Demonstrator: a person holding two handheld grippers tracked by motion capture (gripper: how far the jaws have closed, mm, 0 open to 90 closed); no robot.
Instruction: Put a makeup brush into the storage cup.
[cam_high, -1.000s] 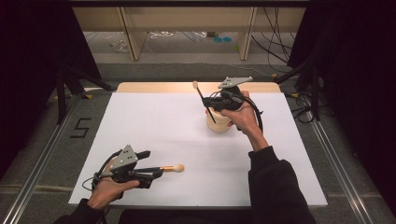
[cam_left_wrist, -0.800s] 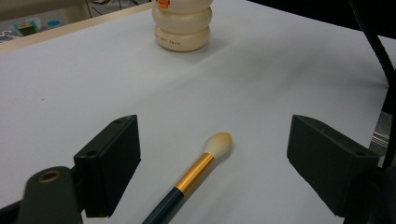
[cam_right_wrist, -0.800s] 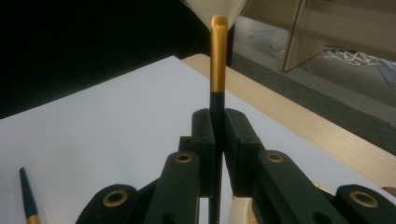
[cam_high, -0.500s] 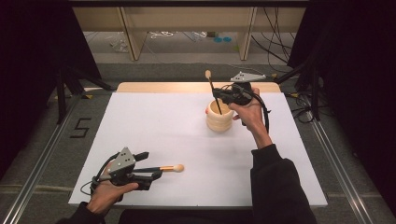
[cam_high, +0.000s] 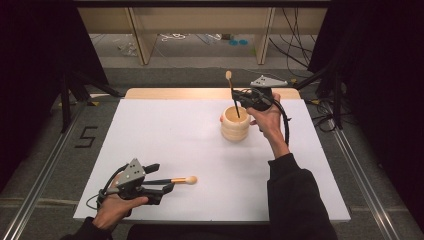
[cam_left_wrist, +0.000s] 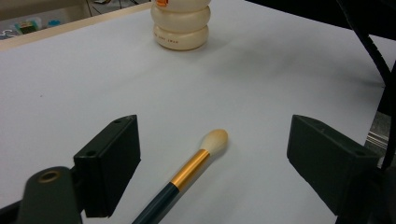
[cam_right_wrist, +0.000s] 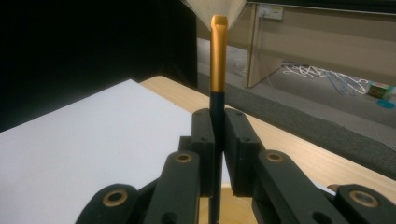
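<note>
While the right gripper (cam_high: 239, 95) clamps one brush (cam_high: 232, 92) upright over the holder (cam_high: 235, 124) at upper centre, bristles up, the left gripper (cam_high: 165, 186) gapes around another brush (cam_high: 180, 180) lying flat, bristles rightward.

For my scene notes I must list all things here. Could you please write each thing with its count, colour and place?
brush in holder: 1, dark handle, gold band, pale tip; upright, lower end inside the cup, clamped by the right gripper
brush on table: 1, same colours; lying flat between the left gripper's open jaws, pads apart from it
wooden cup: 1, pale, ribbed; far right part of the sheet
white sheet: 1, covers the table
wooden table edge: 1, light wood, far side
number 5 mark: 1, black, on the floor, left
left gripper: 1, black, near left
right gripper: 1, black, over the cup
hands: 2, one per gripper
</note>
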